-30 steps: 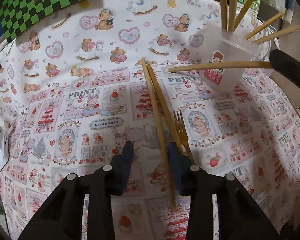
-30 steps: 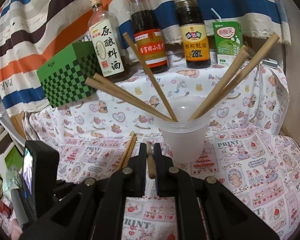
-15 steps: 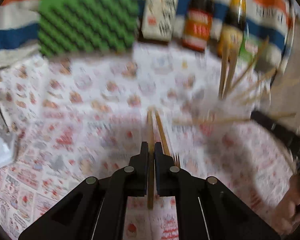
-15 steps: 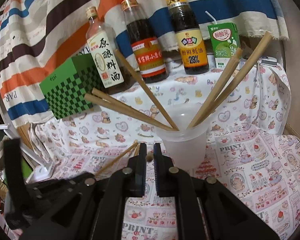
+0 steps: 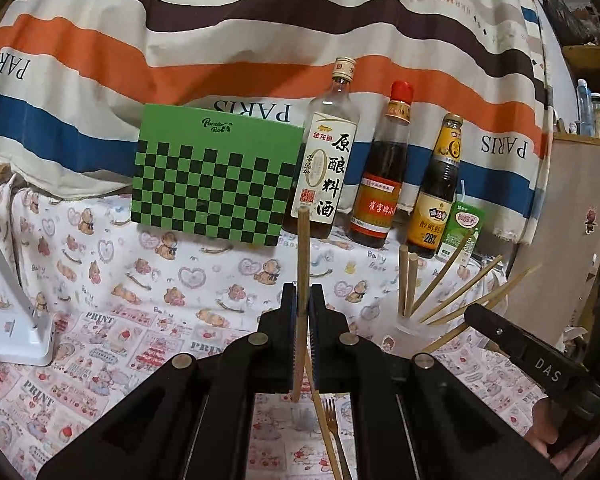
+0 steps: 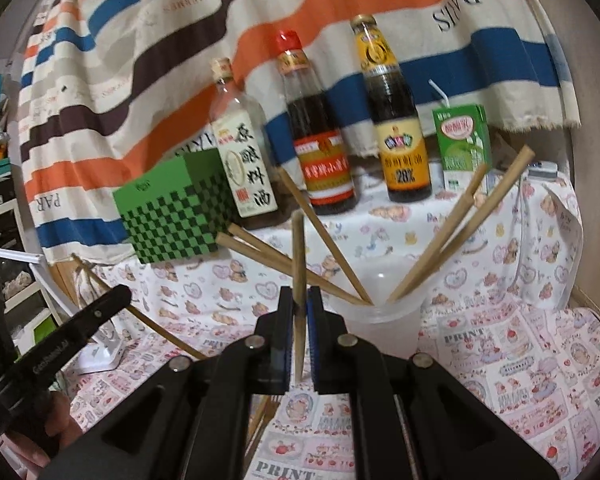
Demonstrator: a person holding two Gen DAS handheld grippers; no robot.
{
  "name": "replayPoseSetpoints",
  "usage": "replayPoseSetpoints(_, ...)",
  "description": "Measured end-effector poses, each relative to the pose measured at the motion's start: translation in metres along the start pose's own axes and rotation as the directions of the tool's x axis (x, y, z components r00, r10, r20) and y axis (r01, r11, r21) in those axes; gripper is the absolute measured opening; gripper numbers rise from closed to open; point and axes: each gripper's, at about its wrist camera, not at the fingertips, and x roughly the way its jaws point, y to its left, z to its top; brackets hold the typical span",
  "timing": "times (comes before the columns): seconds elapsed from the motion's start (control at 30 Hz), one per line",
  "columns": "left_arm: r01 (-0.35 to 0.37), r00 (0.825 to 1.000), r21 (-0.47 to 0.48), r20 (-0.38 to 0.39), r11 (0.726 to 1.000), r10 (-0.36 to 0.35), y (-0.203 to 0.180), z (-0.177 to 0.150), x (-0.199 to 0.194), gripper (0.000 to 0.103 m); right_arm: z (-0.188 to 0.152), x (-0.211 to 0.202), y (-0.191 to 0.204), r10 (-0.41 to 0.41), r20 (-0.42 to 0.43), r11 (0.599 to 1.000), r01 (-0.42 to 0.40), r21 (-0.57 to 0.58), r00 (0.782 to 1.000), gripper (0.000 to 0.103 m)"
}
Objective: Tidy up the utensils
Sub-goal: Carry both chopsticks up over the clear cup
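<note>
Fingers of the left gripper (image 5: 303, 300) pinch an upright chopstick (image 5: 302, 248) clear of the tablecloth (image 5: 100, 320); another chopstick (image 5: 320, 412) and a fork (image 5: 334, 428) lie below, and the plastic cup (image 5: 412, 336) of chopsticks stands near right. From the right wrist, the right gripper (image 6: 299, 308) clamps its own chopstick (image 6: 298, 252) just left of that cup (image 6: 380, 320), bottles (image 6: 320, 140) far behind.
</note>
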Motion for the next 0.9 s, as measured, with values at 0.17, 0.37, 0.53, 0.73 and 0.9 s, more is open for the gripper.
replayPoseSetpoints(0.17,0.033,0.999,-0.006,0.000,0.999,-0.033,-0.002,-0.002,0.000,0.005,-0.002,0.000,0.006,-0.009,0.010,0.999,0.009,-0.037,1.000,0.007)
replayPoseSetpoints(0.37,0.000,0.998,-0.019,-0.061,1.000,-0.001,0.003,-0.009,0.015,0.005,-0.006,0.015,-0.006,0.026,-0.077,0.999,-0.022,0.042,0.997,0.007)
replayPoseSetpoints(0.53,-0.002,0.998,-0.030,-0.069,1.000,0.000,0.005,-0.009,0.016,0.005,-0.006,0.015,-0.007,0.010,-0.072,0.999,-0.007,0.035,0.997,0.007)
replayPoseSetpoints(0.73,0.056,0.998,0.018,0.012,0.998,-0.056,-0.009,-0.003,-0.005,0.005,0.013,-0.017,-0.013,0.005,0.077,0.998,-0.009,0.055,0.997,0.007)
replayPoseSetpoints(0.9,0.119,0.993,0.005,0.012,0.993,-0.119,-0.014,-0.002,-0.008,0.005,0.031,-0.050,-0.043,-0.035,0.225,0.982,-0.008,0.190,0.974,0.007)
